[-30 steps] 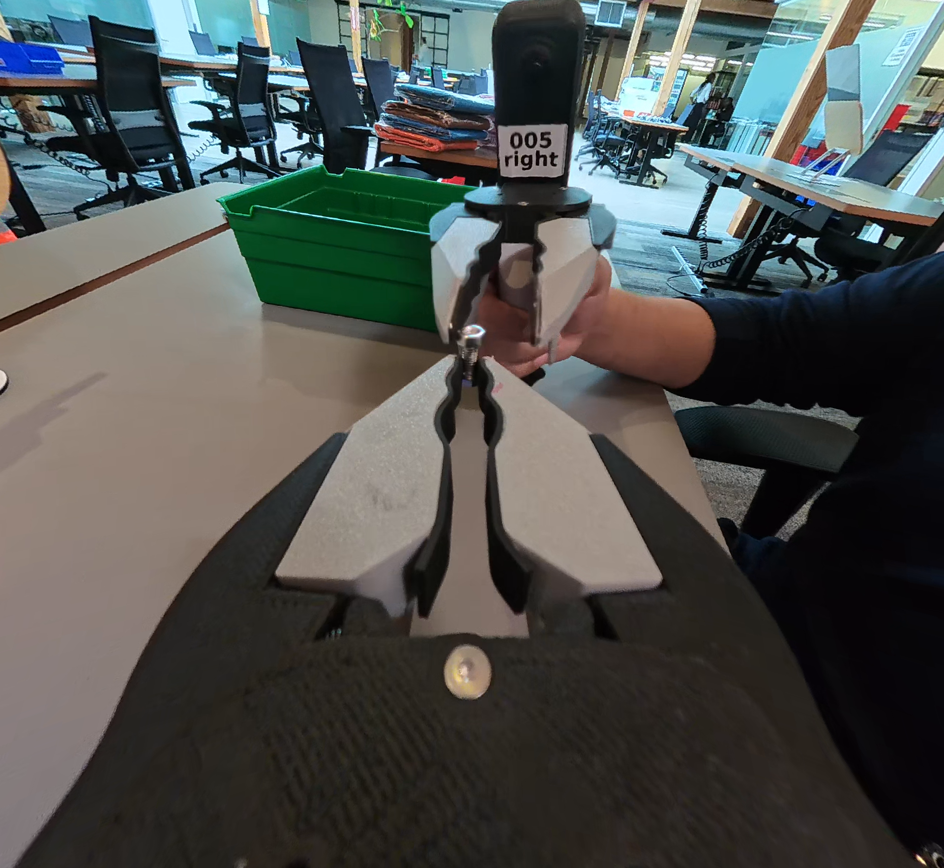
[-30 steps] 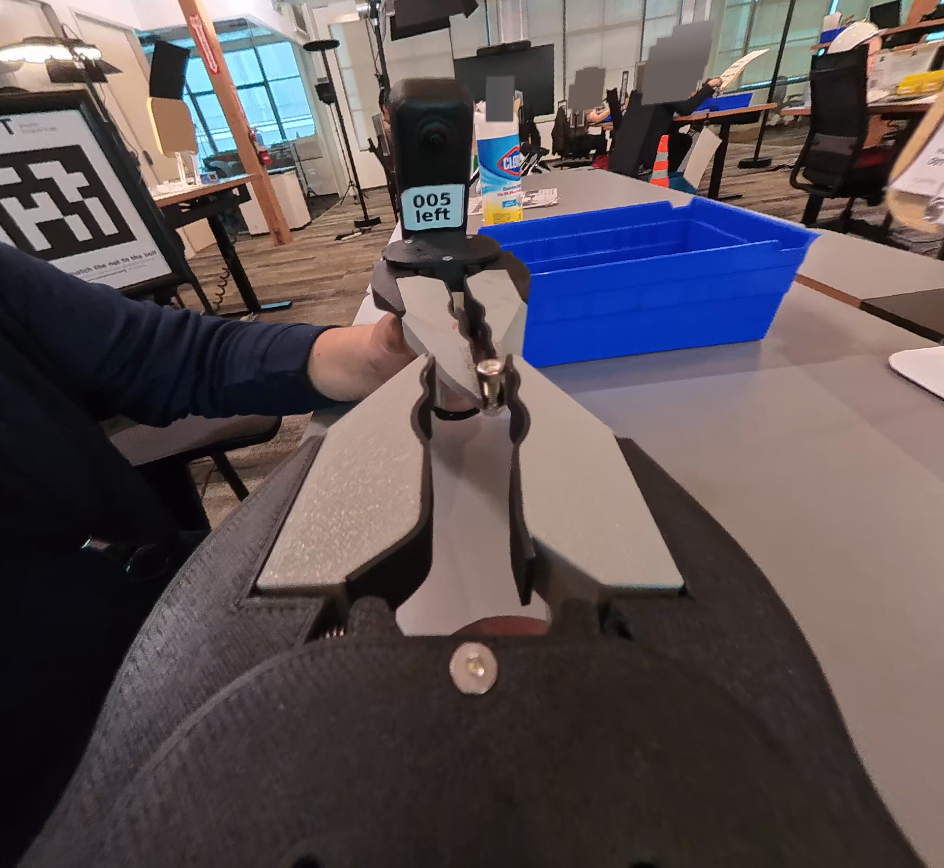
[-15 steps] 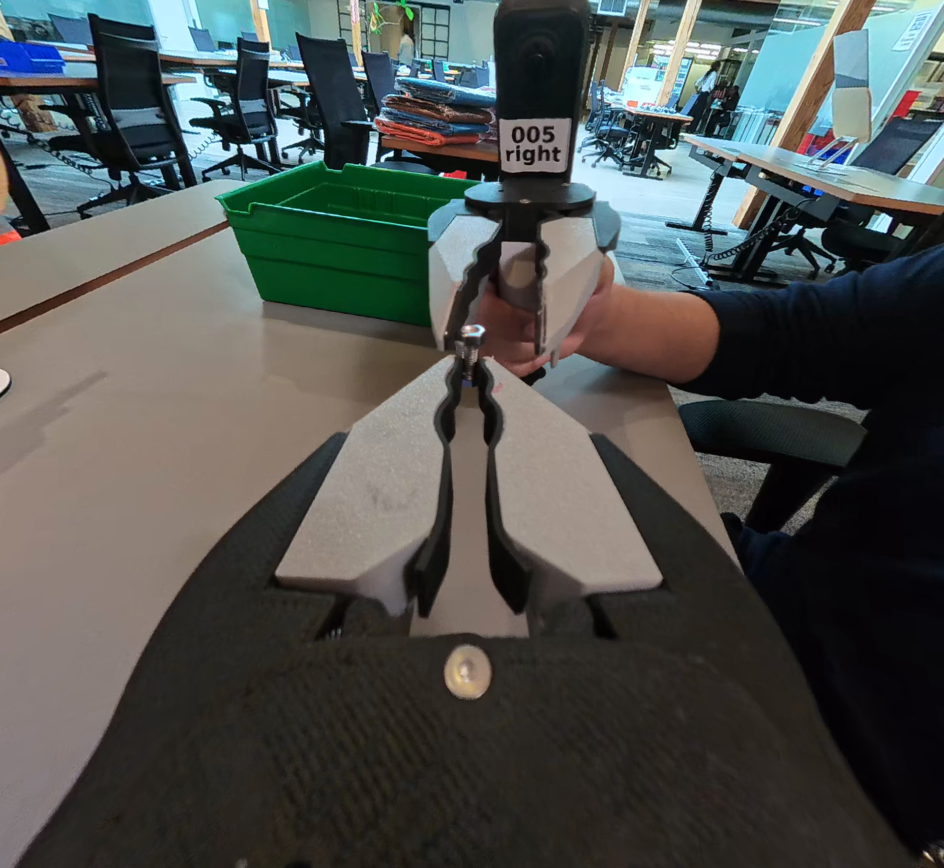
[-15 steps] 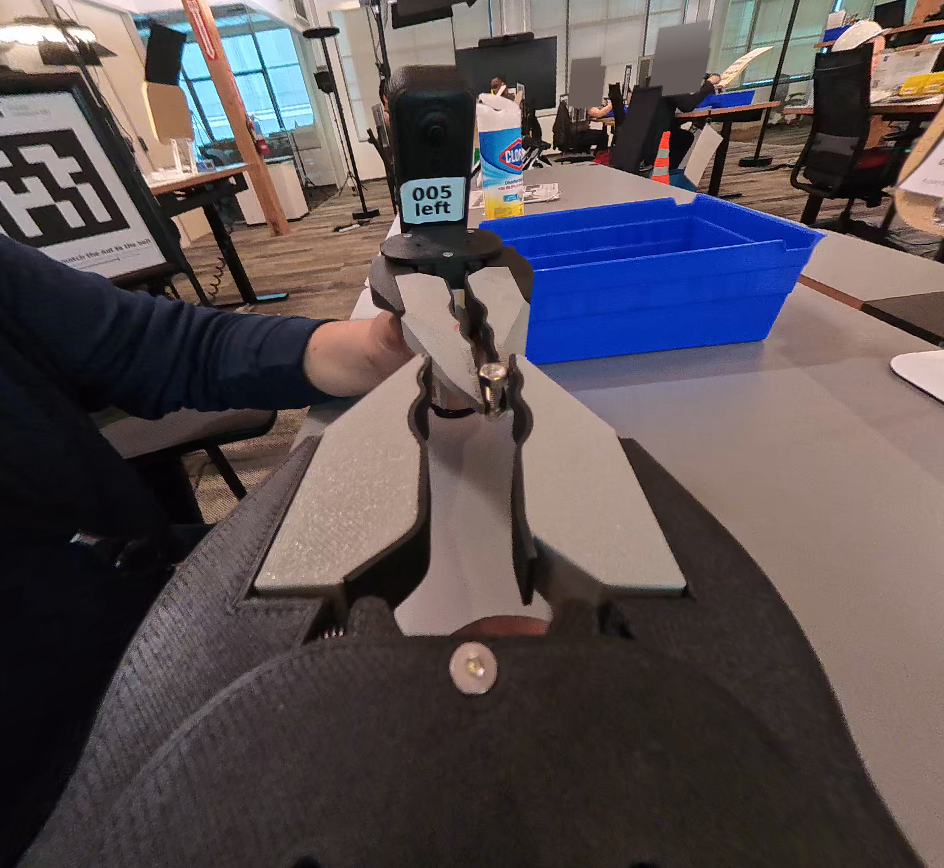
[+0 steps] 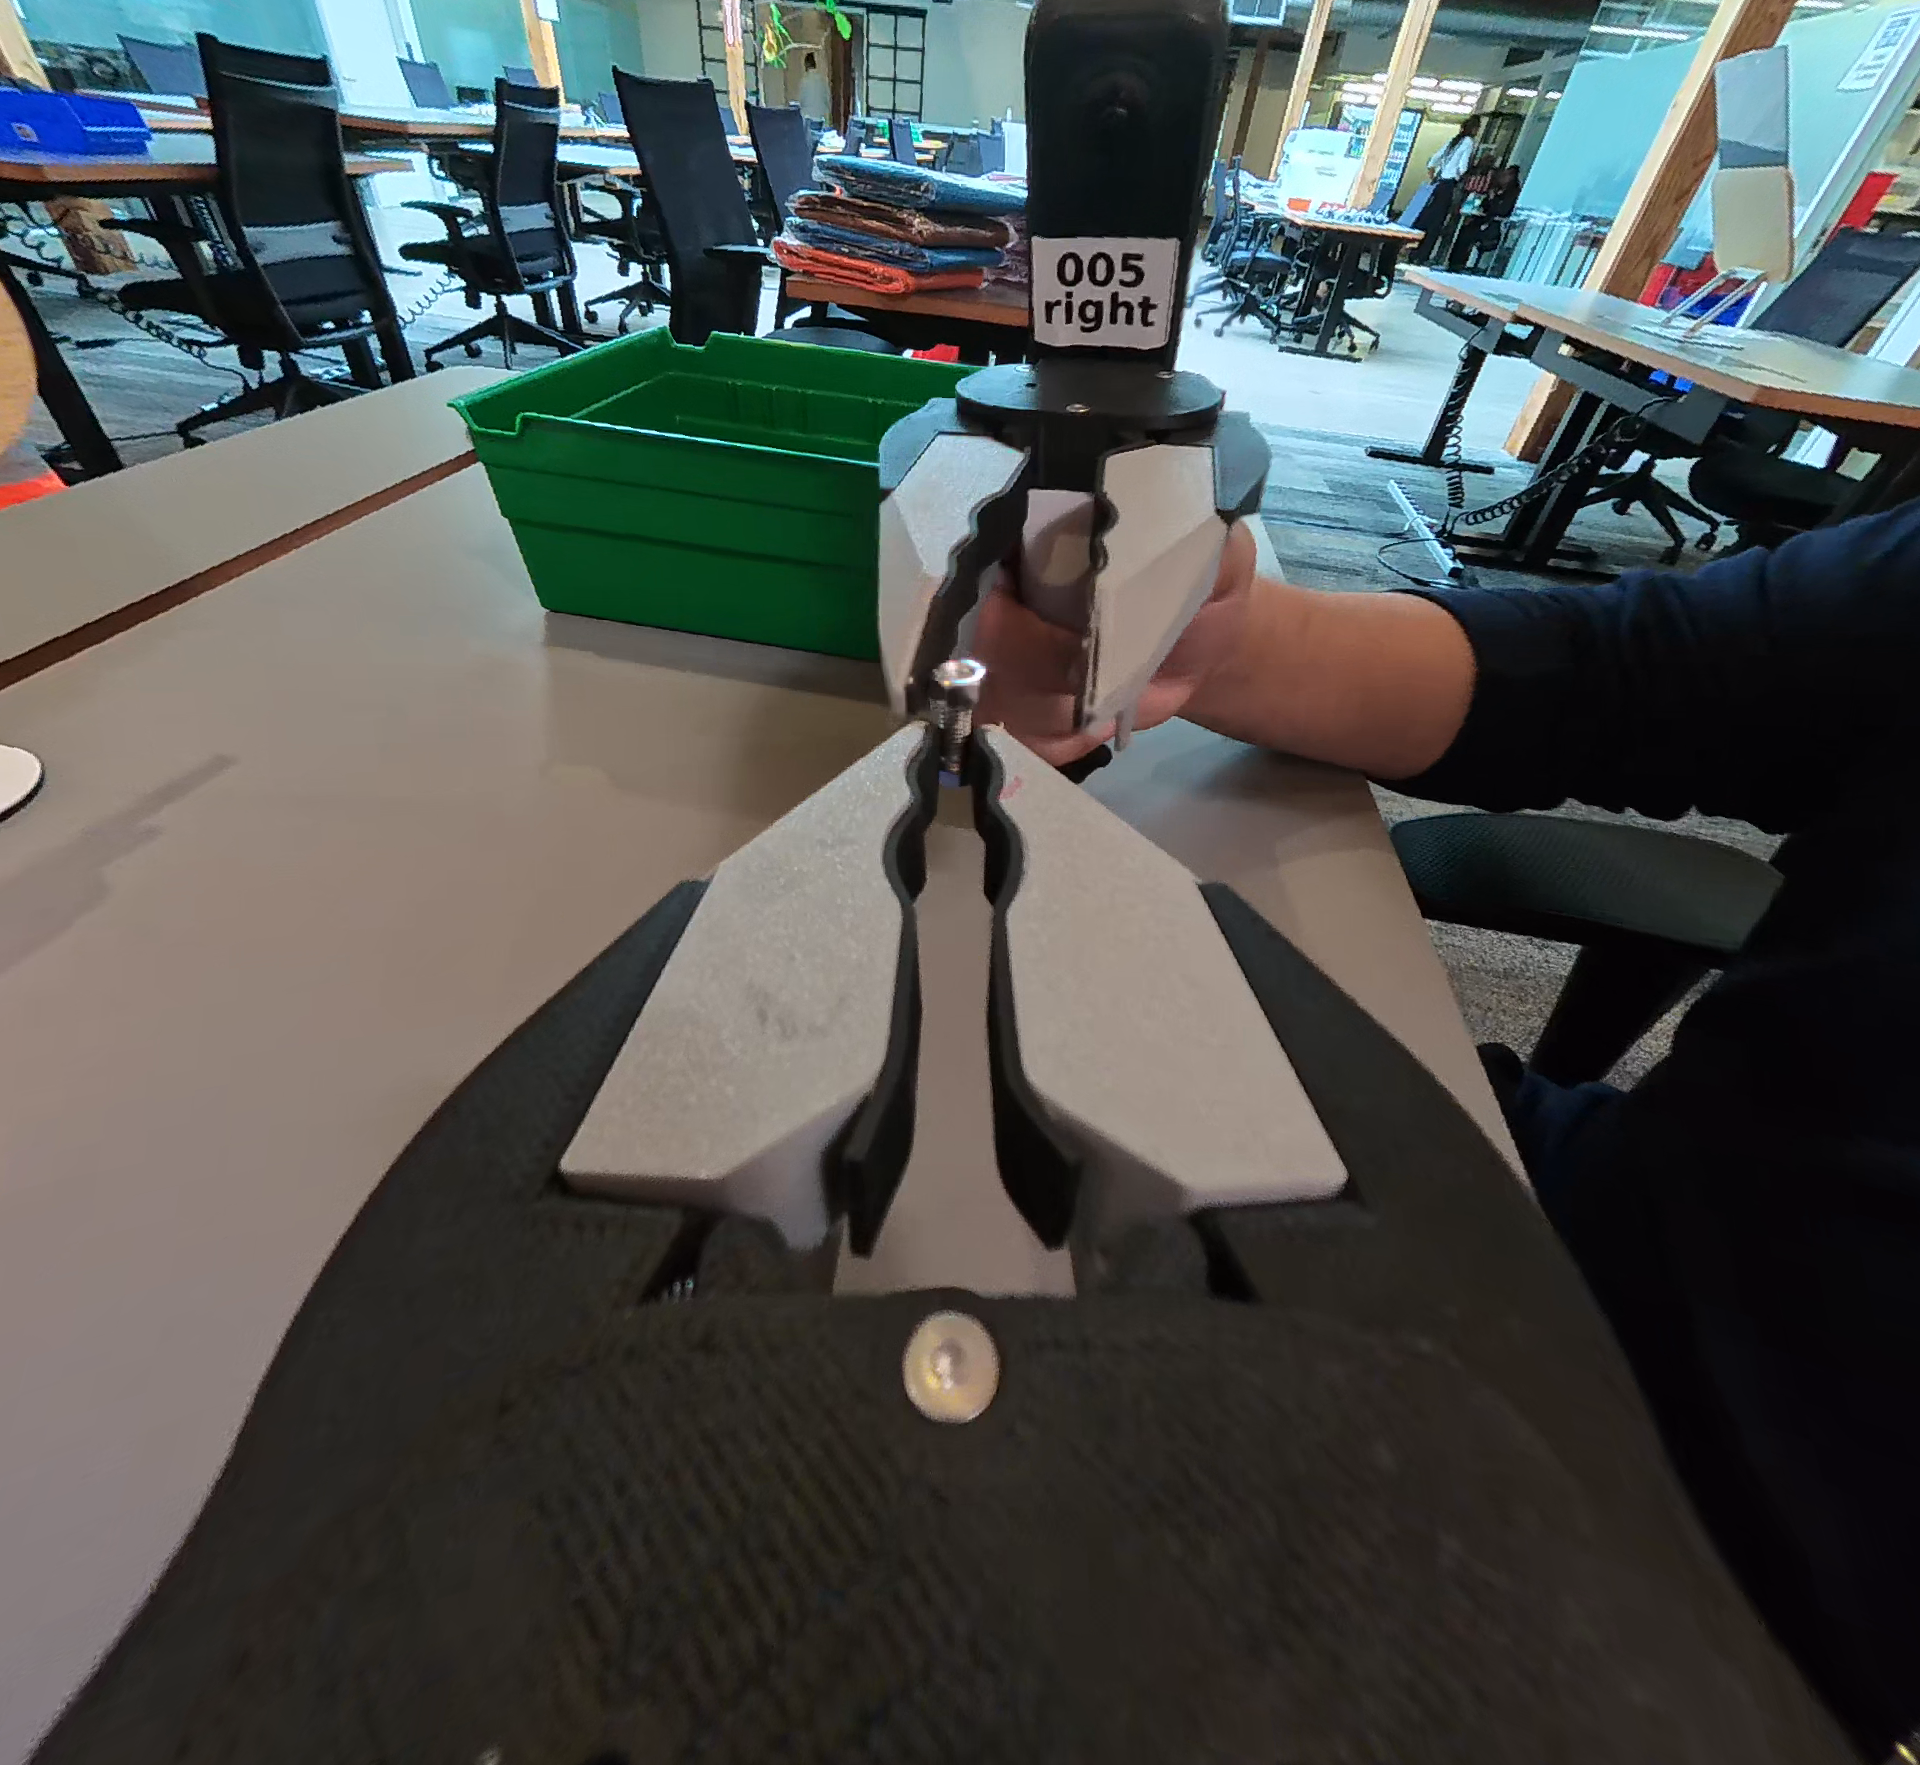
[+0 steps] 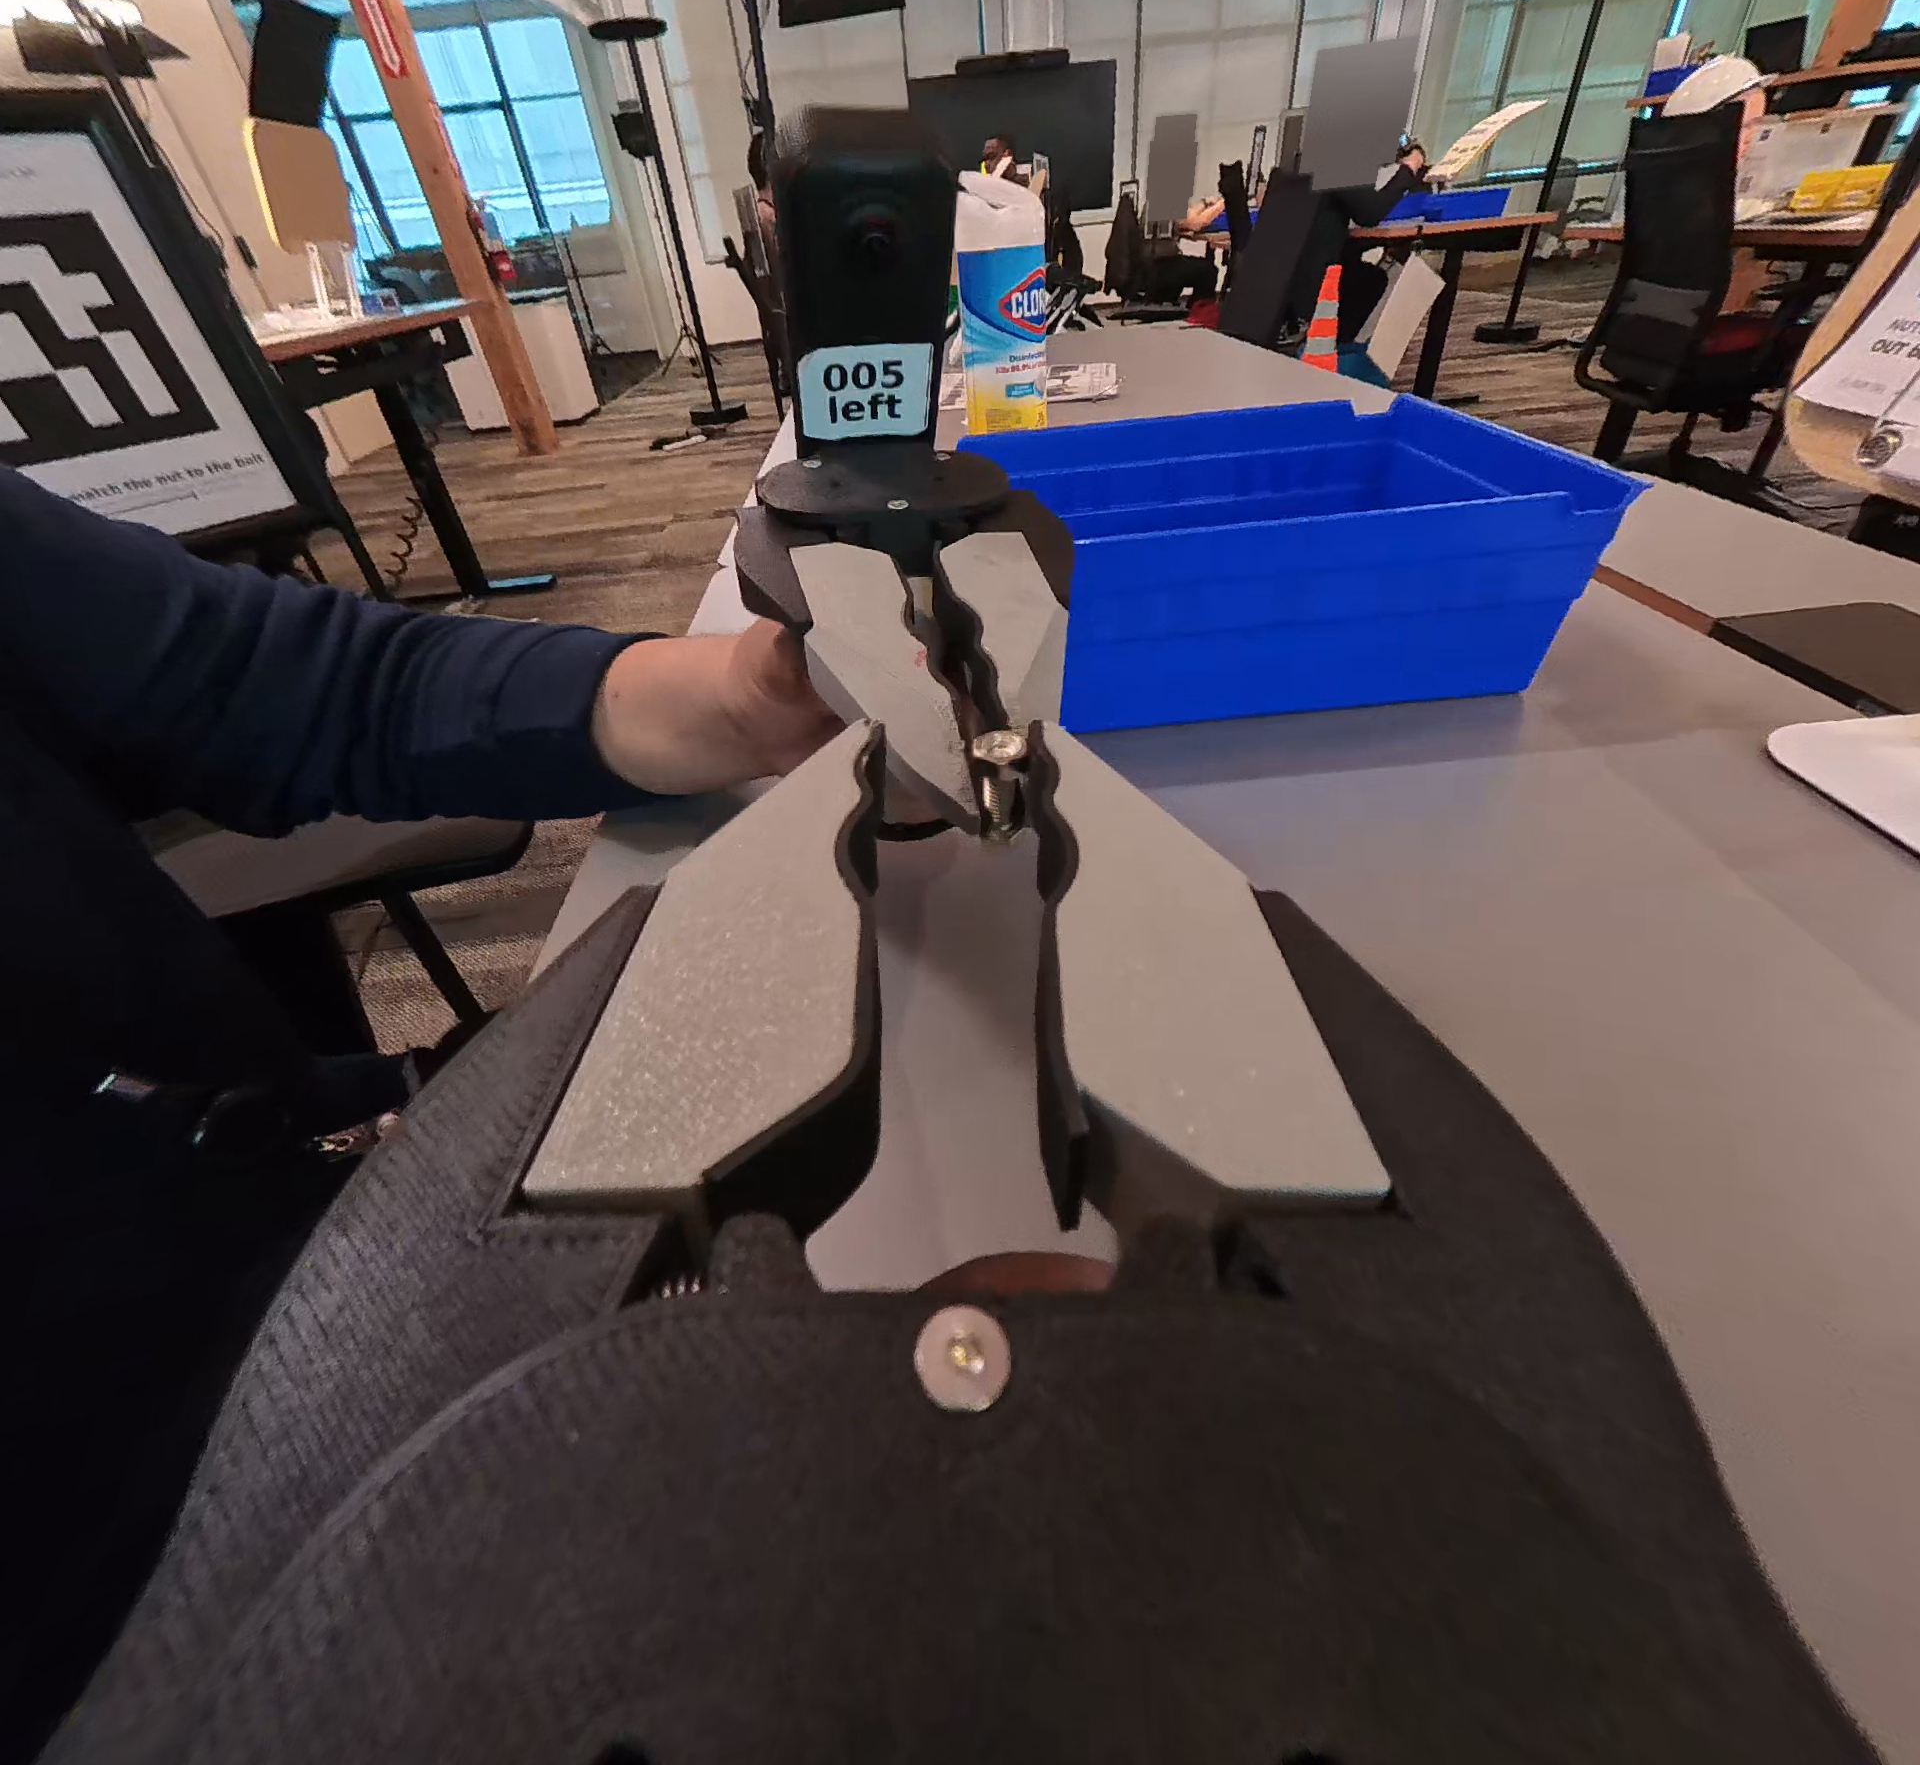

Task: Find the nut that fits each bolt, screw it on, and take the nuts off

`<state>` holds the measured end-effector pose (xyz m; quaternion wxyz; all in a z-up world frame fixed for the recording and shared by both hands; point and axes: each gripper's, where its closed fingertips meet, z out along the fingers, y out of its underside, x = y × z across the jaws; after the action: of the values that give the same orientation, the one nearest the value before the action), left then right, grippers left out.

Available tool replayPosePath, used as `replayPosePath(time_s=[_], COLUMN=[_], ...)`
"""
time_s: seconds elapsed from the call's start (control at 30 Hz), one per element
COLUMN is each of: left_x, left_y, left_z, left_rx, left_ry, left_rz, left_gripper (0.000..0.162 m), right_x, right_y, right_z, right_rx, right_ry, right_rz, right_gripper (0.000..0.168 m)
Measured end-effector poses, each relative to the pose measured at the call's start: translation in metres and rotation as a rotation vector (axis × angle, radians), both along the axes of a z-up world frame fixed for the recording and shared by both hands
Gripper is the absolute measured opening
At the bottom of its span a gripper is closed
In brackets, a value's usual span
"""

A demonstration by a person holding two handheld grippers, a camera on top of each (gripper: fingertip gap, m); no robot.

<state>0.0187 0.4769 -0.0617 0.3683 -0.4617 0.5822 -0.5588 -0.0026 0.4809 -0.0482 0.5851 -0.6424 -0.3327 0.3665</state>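
A small silver bolt stands upright, head on top, in the tips of my left gripper, which is shut on its lower shank above the grey table. Whether a nut sits on the hidden lower end I cannot tell. My right gripper faces the left one and is open. The bolt sits between its fingers, close to the right fingertip. In the left wrist view the right gripper shows one fingertip beside the bolt head.
A green bin stands on the table behind the right gripper. A blue bin stands behind the left gripper, with a wipes canister beyond it. A white flat object lies at the right edge. The person's arms reach in from the table's near side. The tips of both grippers are at nearly the same place.
Little has changed. The left gripper keeps the bolt and leans slightly more to the side in the right wrist view. The right gripper stays open around the bolt.
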Motion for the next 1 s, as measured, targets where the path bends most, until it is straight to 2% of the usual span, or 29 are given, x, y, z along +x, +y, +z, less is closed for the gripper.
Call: replayPosePath(time_s=[0.23, 0.37, 0.67, 0.83, 1.0], left_x=[0.000, 0.000, -0.001, -0.001, -0.001], left_y=[0.002, 0.002, 0.006, 0.003, 0.006], left_z=[0.000, -0.002, 0.000, -0.002, 0.000], left_rx=[-0.001, 0.027, 0.061, 0.108, 0.098], left_ry=[-0.001, 0.010, -0.006, -0.001, -0.007], left_rz=[0.007, 0.018, 0.050, 0.053, 0.065], left_gripper=[0.003, 0.003, 0.003, 0.003, 0.003], right_x=[0.011, 0.000, 0.013, 0.000, 0.014], right_y=[0.001, 0.001, 0.002, 0.001, 0.003], right_z=[0.006, -0.003, 0.003, -0.002, 0.004], right_rx=[0.002, -0.016, -0.009, -0.013, -0.010], right_ry=[0.030, 0.000, 0.021, 0.002, 0.030], right_rz=[-0.017, 0.000, -0.020, 0.006, -0.023], right_gripper=[0.019, 0.024, 0.018, 0.022, 0.019])
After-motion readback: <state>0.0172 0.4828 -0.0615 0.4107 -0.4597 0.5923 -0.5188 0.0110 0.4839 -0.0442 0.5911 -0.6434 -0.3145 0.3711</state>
